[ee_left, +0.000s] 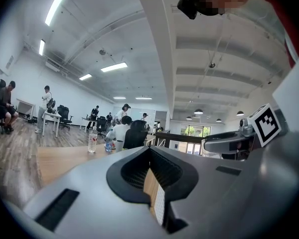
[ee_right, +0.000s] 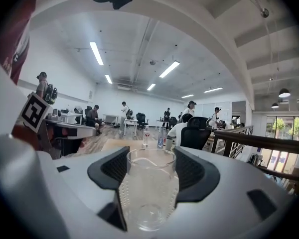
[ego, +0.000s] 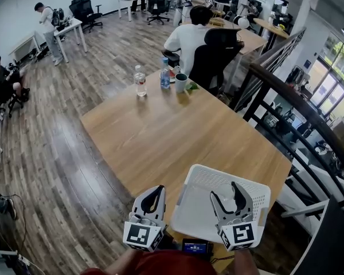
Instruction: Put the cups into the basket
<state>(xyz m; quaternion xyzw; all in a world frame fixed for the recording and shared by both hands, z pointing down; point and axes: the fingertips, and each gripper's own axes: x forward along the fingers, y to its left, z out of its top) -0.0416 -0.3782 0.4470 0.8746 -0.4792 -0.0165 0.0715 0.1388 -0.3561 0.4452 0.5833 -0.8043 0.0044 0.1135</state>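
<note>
**Glass cup held over the basket, not yet released.**
On the wooden table (ego: 160, 136) we see the white basket (ego: 198, 211), apparently empty; the right gripper (ego: 225, 191) clasps a clear glass cup (ee_right: 150, 183) above it, and the left gripper (ego: 158, 190) is closed on nothing. Lowering and letting go remain.

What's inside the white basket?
Nothing shows on the bare part of the basket. The right gripper with its clear cup covers the rest.
</note>
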